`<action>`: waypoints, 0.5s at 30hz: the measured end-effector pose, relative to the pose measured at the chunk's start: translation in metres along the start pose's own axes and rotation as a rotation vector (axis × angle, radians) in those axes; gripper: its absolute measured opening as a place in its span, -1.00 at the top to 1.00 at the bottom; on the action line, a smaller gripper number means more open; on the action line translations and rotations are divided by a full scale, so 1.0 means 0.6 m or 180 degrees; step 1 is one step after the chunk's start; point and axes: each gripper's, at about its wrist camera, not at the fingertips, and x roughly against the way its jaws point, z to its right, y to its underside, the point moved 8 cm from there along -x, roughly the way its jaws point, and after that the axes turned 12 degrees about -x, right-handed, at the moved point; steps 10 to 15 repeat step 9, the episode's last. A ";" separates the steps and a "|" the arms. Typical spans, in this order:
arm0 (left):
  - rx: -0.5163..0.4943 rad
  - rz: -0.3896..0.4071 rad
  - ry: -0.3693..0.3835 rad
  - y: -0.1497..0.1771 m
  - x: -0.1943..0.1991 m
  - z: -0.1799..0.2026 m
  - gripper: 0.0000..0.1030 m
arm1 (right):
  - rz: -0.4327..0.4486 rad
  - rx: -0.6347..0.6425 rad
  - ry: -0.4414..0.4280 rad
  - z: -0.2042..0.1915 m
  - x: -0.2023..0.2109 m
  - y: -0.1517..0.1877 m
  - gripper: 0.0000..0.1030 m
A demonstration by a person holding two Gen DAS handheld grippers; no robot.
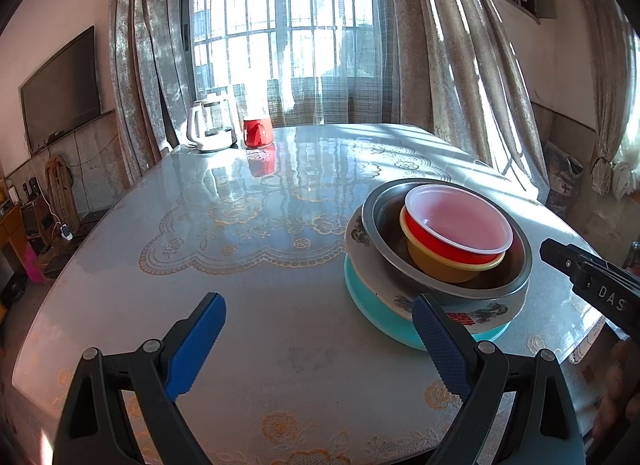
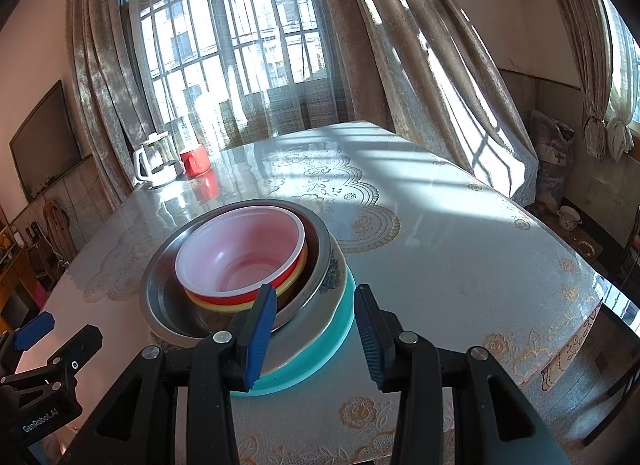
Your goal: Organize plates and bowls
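Observation:
One nested stack stands on the table. A teal plate [image 1: 372,307] [image 2: 340,329] is at the bottom, then a white patterned bowl [image 1: 404,297] [image 2: 316,321], a steel bowl [image 1: 472,285] [image 2: 168,305], a yellow bowl [image 1: 440,265], a red bowl [image 1: 432,233] and a translucent white bowl [image 1: 456,221] [image 2: 240,253] on top. My left gripper [image 1: 316,339] is open and empty, just left of the stack. My right gripper [image 2: 316,331] is open, its jaws either side of the stack's near rim, not gripping.
A white kettle [image 1: 210,127] [image 2: 156,163] and a red mug [image 1: 258,132] [image 2: 195,161] stand at the table's far left corner. The table [image 1: 260,265] has a glossy lace-pattern cover. Its right edge [image 2: 600,305] is close by. Curtains and a window are behind.

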 end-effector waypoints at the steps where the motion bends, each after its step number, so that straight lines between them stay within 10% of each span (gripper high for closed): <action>1: -0.0003 0.0000 0.0005 0.000 -0.002 0.001 -0.84 | -0.0003 -0.0009 0.0000 0.002 -0.001 0.000 0.21; 15: -0.0051 0.0064 -0.0023 -0.001 -0.004 0.003 -0.84 | 0.0011 -0.0055 0.0013 0.010 -0.003 0.001 0.21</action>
